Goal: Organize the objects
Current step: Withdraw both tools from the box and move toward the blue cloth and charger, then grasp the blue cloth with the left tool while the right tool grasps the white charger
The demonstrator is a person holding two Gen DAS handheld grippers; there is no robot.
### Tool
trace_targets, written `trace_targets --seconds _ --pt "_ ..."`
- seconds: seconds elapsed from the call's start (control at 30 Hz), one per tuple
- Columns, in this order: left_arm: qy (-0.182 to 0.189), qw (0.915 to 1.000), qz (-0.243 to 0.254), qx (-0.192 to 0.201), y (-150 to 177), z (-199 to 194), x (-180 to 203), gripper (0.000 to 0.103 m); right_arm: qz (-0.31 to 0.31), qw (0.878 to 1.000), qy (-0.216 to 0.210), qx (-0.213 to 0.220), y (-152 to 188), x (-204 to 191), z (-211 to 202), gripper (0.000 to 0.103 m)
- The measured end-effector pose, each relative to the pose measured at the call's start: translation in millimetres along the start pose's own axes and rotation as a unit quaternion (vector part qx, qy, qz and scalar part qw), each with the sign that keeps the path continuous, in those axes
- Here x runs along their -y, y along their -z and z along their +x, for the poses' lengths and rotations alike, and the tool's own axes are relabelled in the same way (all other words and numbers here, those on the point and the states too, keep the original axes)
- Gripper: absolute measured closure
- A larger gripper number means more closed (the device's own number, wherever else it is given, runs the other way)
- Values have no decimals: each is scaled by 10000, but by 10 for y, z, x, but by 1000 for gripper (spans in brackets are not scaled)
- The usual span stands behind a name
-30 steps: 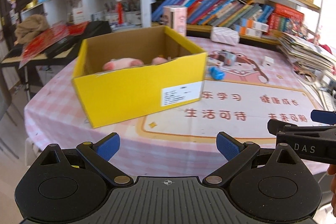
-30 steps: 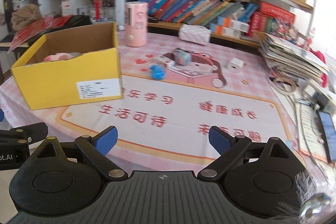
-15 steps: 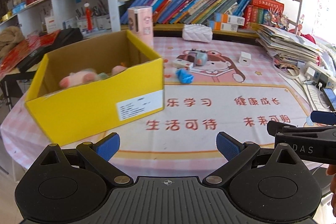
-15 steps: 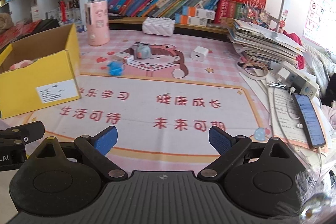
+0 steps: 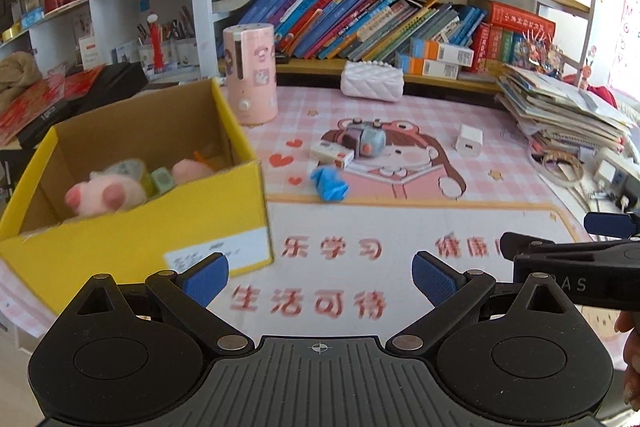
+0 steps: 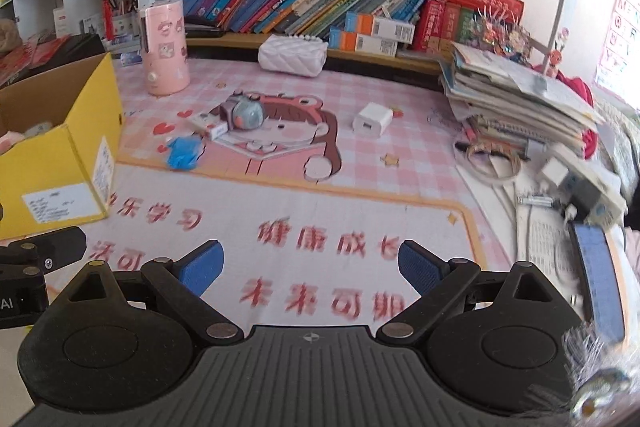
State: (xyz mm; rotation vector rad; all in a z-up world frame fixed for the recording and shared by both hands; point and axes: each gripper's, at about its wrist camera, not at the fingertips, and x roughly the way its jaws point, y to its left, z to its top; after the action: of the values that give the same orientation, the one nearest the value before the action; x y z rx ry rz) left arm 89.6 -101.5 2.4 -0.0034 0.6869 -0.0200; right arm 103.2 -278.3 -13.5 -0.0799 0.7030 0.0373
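On counter [image 5: 500, 195]: yellow box [image 5: 136, 239] at left, blue toy [image 5: 329, 183] beside it. My left hand-held gripper [image 5: 320, 273] spread, empty; my right hand-held gripper [image 6: 310, 267] spread, empty.

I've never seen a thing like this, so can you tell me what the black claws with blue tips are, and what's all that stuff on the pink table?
Those claws are two grabbing tools, and a person holds one in each hand. Each tool has a small camera looking out along its two fingers, so each picture is taken from one tool. One picture looks over the left gripper, the other over the right gripper. Both stand wide open and hold nothing.

On the pink table mat stands a yellow box with pink plush toys inside. Still lying out are a crumpled blue thing, a small white carton beside a grey round toy, and a white charger. A pink tube stands at the back, near a white quilted pouch.
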Motion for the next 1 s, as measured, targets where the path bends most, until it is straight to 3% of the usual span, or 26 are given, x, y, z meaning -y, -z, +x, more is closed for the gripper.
trace_targets --seconds 0.23,0.37,0.67,0.87,1.0 --pt "-174 9998 -36 41 -198 237 200 3 96 9999 -113 55 -236 291 301 8" --pt "-162 9998 -53 -79 -311 378 283 3 200 9994 -288 42 -330 432 460 8" --pt "-521 9982 -60 -285 -461 754 434 6 86 9990 -422 66 -550 597 868 9" --pt "-704 9968 -79 -361 -593 1098 545 29 16 9994 -297 151 -726 671 1157 9" --pt "-960 9933 -303 -569 -637 1420 509 31 33 9996 -239 163 -866 712 1383 10"
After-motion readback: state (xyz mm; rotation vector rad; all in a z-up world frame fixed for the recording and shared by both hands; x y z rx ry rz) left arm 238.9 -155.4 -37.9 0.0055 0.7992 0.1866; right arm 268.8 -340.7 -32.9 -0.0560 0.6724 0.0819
